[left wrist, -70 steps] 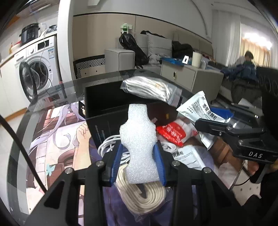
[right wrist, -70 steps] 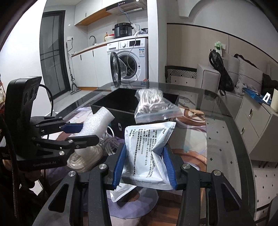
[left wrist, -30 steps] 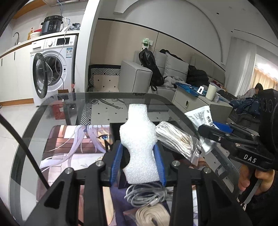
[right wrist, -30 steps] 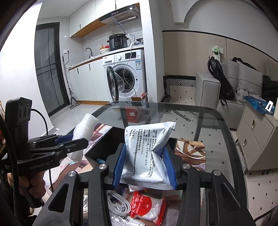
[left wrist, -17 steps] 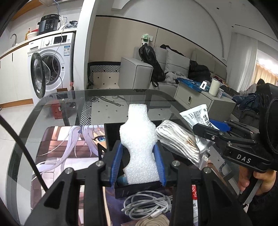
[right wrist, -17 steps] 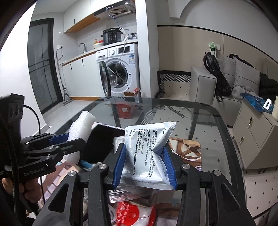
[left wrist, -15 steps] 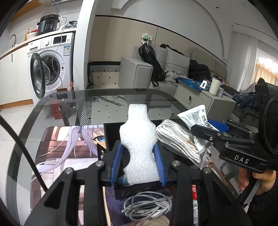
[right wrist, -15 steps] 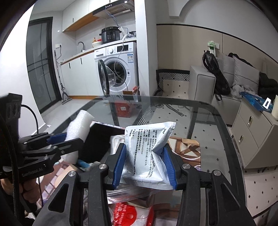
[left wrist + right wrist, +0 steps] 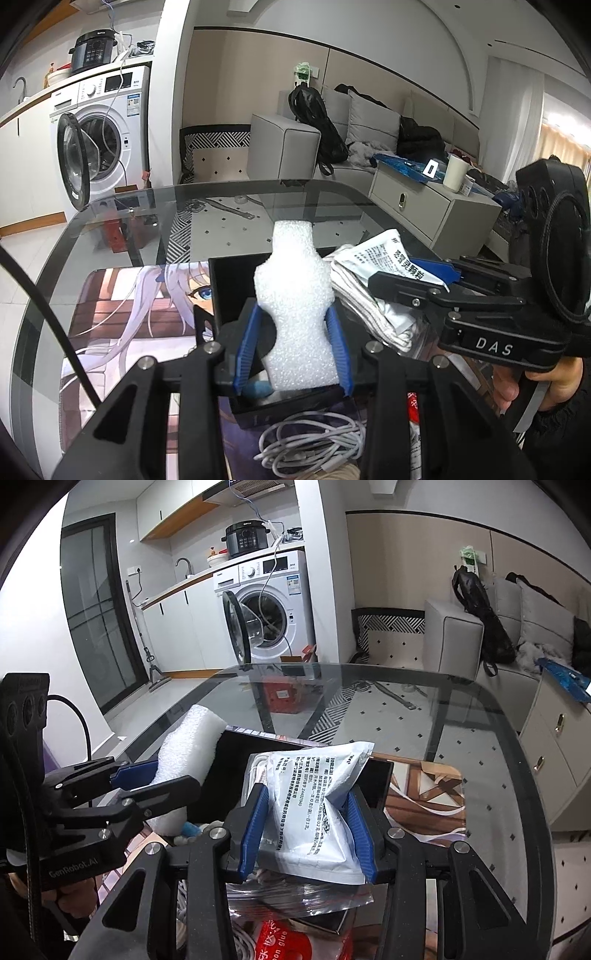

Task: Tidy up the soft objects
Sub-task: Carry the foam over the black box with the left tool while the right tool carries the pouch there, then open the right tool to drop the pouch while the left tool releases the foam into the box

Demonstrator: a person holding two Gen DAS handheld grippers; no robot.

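Note:
My left gripper (image 9: 293, 347) is shut on a white foam block (image 9: 295, 306), squeezed at its waist between the blue pads. It hangs over the near left part of an open black box (image 9: 231, 280). My right gripper (image 9: 306, 834) is shut on a white printed pouch (image 9: 314, 808) above the same black box (image 9: 376, 779). From the right wrist view the left gripper (image 9: 147, 779) and its foam block (image 9: 184, 749) stand at the left. Inside the box lies a clear bag of white cord (image 9: 354, 302).
The box rests on a picture mat (image 9: 122, 314) on a glass table (image 9: 480, 731). A grey cable coil (image 9: 314, 443) and a red packet (image 9: 288, 941) lie in front of the box. A hand (image 9: 546, 384) holds the right gripper's handle.
Both grippers have moved down toward the black box, each still holding its item. The pouch in the right gripper now hangs over the bag of cord.

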